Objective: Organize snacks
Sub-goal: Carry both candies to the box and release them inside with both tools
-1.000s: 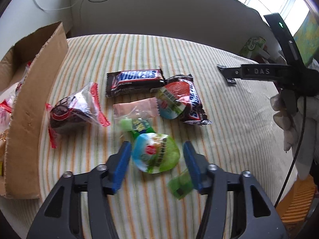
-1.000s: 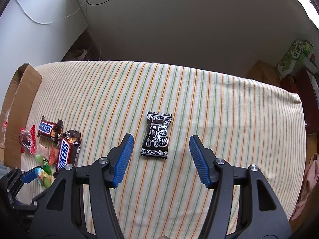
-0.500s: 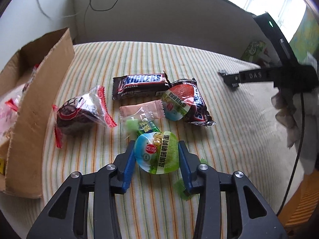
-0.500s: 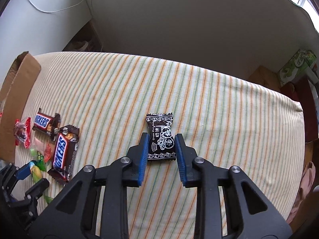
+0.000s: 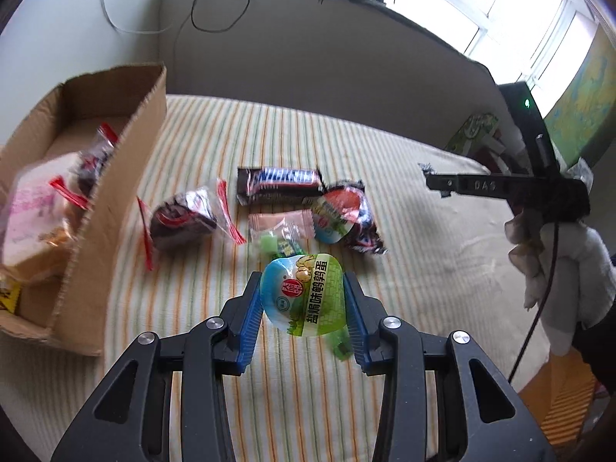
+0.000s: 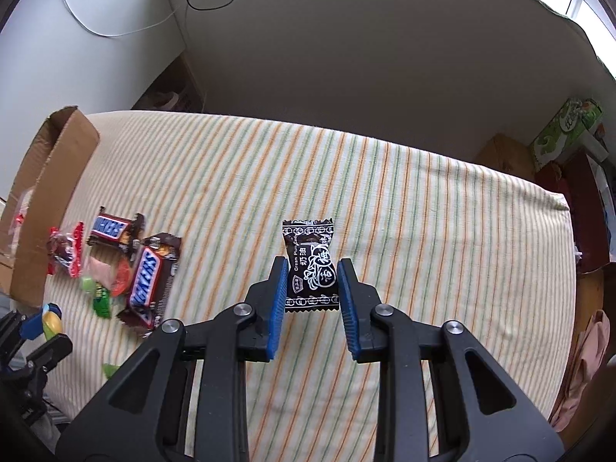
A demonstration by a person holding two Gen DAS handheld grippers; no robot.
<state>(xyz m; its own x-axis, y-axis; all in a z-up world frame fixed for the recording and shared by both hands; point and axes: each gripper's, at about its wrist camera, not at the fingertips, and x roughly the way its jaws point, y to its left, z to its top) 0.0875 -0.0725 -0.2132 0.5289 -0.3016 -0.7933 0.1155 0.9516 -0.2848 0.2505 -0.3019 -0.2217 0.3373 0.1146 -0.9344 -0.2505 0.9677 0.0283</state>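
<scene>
At the left edge of the striped orange-and-green cloth-covered table (image 5: 423, 200) stands the open brown cardboard box (image 5: 115, 177), already holding a few wrapped snacks — stiff-walled and, I judge, the place everything is bound for. Near it on the cloth lie two brown Snickers bars (image 6: 146, 281), firm and easy to pinch across their width, a clear red-edged packet with a dark cake inside (image 5: 181, 217), soft and crushable, and a pale pink sachet (image 5: 281, 221). Smaller and nearer the front edge, the round green-and-blue sealed egg pack (image 5: 304, 300) is clamped between the blue pads of the left gripper (image 5: 304, 308), held across its widest part; its film looks slick and its body rounded, so it may squirm if squeezed off-centre. Smallest, toward the middle of the table, the black plum-candy sachet with white print (image 6: 310, 265) sits pinched at its lower half in the right gripper (image 6: 311, 288) — light, crinkly, best held by the filled middle rather than the crimped ends. Against the earlier frames, both sets of jaws stood wide around snacks lying flat; both have just been closing and now grip, and each snack appears lifted off the cloth.
</scene>
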